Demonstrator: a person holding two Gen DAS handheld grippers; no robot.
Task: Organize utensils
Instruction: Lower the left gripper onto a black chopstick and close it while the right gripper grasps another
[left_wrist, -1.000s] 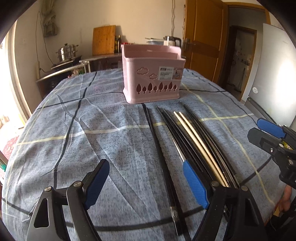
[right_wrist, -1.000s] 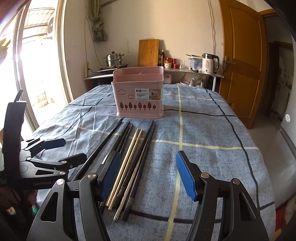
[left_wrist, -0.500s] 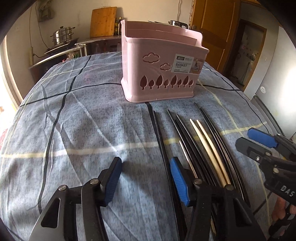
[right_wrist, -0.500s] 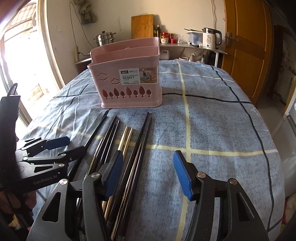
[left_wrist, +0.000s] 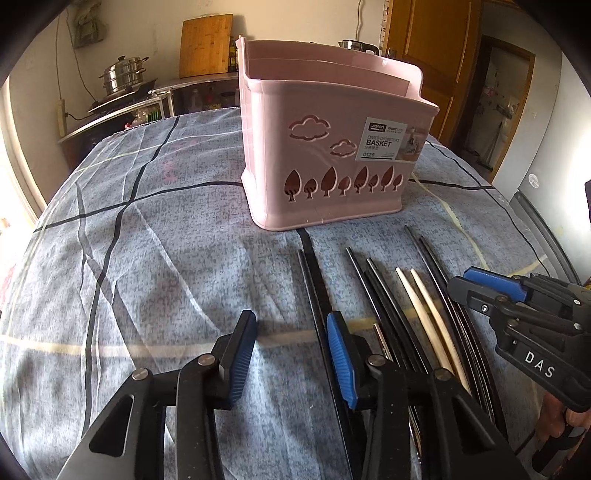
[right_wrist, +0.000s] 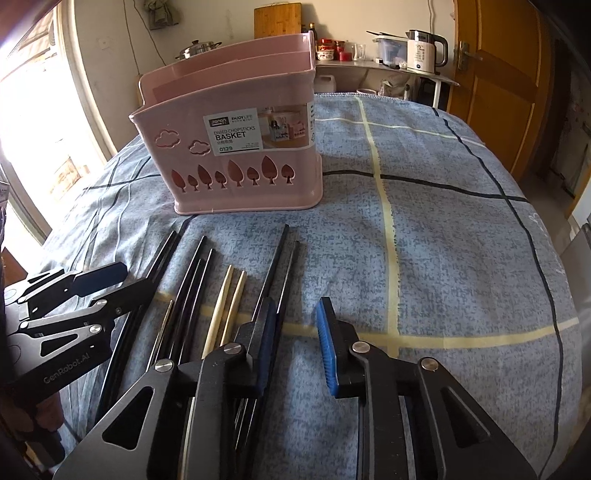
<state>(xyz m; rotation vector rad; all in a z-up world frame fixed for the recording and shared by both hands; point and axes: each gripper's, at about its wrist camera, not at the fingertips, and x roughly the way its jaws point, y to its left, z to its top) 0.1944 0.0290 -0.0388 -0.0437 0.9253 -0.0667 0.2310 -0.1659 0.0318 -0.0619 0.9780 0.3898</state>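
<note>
A pink divided chopstick basket (left_wrist: 332, 147) (right_wrist: 236, 147) stands upright on the blue checked cloth. In front of it lie several chopsticks side by side: black pairs (left_wrist: 314, 280) (right_wrist: 280, 266) and one pale wooden pair (left_wrist: 421, 306) (right_wrist: 227, 306). My left gripper (left_wrist: 291, 354) is open, low over the cloth, its right finger over the leftmost black chopstick. My right gripper (right_wrist: 295, 343) is open, partly narrowed, low over the rightmost black pair. Each gripper shows at the side of the other's view (left_wrist: 517, 306) (right_wrist: 85, 295).
The cloth-covered table (right_wrist: 443, 221) drops off at the right and near edges. Behind it stand a counter with a steel pot (left_wrist: 123, 74), a cutting board (right_wrist: 277, 18) and a kettle (right_wrist: 424, 51). A wooden door (right_wrist: 498, 74) is at the right.
Both grippers have moved forward and down toward the chopsticks and basket. Both sets of jaws have narrowed from wide open.
</note>
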